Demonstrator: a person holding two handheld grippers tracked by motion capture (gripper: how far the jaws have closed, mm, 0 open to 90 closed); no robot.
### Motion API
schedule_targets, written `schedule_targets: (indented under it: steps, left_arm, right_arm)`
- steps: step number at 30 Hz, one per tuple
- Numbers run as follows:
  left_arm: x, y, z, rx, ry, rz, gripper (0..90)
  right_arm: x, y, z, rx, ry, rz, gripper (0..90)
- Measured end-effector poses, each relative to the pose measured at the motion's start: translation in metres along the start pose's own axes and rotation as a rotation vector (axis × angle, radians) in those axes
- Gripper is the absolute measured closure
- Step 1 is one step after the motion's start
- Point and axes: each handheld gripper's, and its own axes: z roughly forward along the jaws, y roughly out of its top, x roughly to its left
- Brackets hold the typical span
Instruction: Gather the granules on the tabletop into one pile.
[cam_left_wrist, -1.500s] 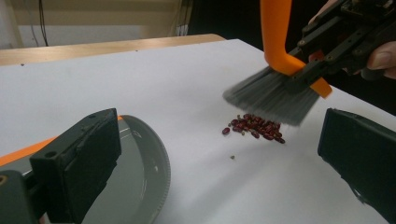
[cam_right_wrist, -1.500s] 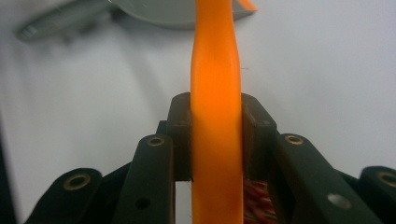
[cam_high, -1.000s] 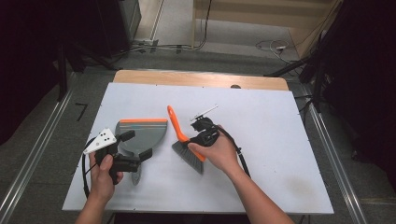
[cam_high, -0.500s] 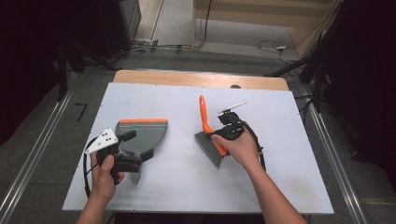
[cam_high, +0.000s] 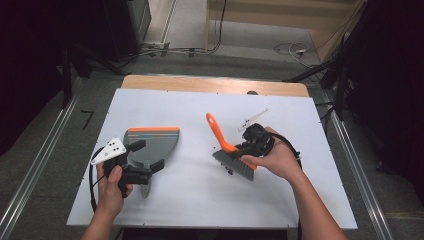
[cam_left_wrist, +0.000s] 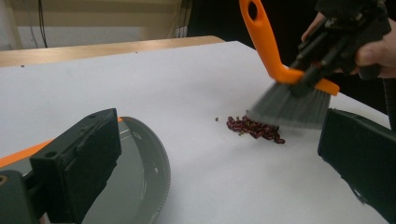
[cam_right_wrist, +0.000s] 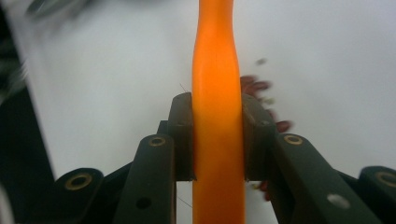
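Observation:
My right gripper (cam_high: 247, 150) (cam_right_wrist: 218, 135) is shut on the orange handle of a hand brush (cam_high: 218, 132) (cam_right_wrist: 218, 70). The brush's grey bristles (cam_left_wrist: 285, 105) rest on the white table beside a small pile of dark red beans (cam_left_wrist: 254, 129) (cam_right_wrist: 261, 86). A grey dustpan (cam_high: 155, 142) (cam_left_wrist: 140, 182) with an orange edge lies flat at the left. My left gripper (cam_high: 147, 156) (cam_left_wrist: 219, 140) hovers over the pan's near end, jaws wide apart, with nothing clamped between them. The beans lie ahead of it, between its jaws' line of sight.
The white table top (cam_high: 200, 200) has a wooden strip (cam_high: 215, 84) along its far edge. Metal rails (cam_high: 45, 150) run down both sides. Cables trail from both grippers toward the person's forearms.
My right gripper carried the brush to the right, away from the dustpan, then set the bristles down by the beans. The left gripper and dustpan stayed put.

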Motion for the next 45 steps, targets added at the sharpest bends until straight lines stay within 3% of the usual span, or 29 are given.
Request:
schedule_targets:
  steps: [2, 6, 14, 20, 22, 24, 26, 30, 33, 38, 39, 42, 45]
  left_arm:
    - [-0.001, 0.000, 0.001, 0.000, 0.000, -0.001, 0.0]
    - [-0.002, 0.000, 0.002, 0.009, -0.002, 0.003, 0.0]
    - [0.000, -0.001, 0.002, 0.007, -0.001, -0.001, 0.0]
    - [0.001, -0.001, 0.001, 0.005, -0.001, -0.001, 0.0]
    - [0.000, -0.001, 0.002, 0.007, -0.001, 0.000, 0.0]
    - [0.000, -0.001, 0.002, 0.007, -0.002, 0.000, 0.0]
    - [-0.001, -0.001, 0.003, 0.010, -0.003, 0.003, 0.0]
    - [-0.002, -0.001, 0.004, 0.012, -0.005, 0.004, 0.0]
    - [-0.001, -0.001, 0.003, 0.013, -0.007, 0.006, 0.0]
    - [0.001, -0.001, 0.002, 0.007, -0.006, -0.002, 0.0]
    - [0.002, -0.001, 0.002, 0.005, -0.005, -0.001, 0.0]
    - [0.002, -0.001, 0.001, 0.005, -0.004, -0.003, 0.0]
    - [0.002, -0.001, 0.002, 0.007, -0.005, -0.004, 0.0]
  right_arm:
    - [0.007, -0.003, 0.010, 0.044, 0.011, -0.100, 68.9]
    - [0.011, -0.001, 0.029, 0.087, -0.015, -0.220, 68.9]
    - [-0.010, 0.006, 0.029, 0.045, -0.038, -0.213, 68.9]
    - [-0.012, 0.011, 0.019, 0.002, -0.020, -0.187, 68.9]
    - [-0.009, 0.016, 0.012, -0.017, -0.008, -0.138, 68.9]
    - [-0.006, 0.024, 0.008, -0.038, 0.020, -0.049, 68.9]
    - [-0.002, 0.031, 0.009, -0.061, 0.014, 0.022, 68.9]
    - [0.005, 0.045, 0.029, -0.095, -0.012, 0.183, 68.9]
    - [0.007, 0.051, 0.049, -0.097, -0.003, 0.257, 68.9]
    - [-0.006, 0.050, 0.067, -0.050, -0.080, 0.402, 69.0]
    - [-0.011, 0.047, 0.065, -0.050, -0.071, 0.434, 69.0]
    - [-0.017, 0.040, 0.057, -0.049, -0.115, 0.465, 69.0]
    - [-0.019, 0.033, 0.048, -0.050, -0.135, 0.453, 69.0]
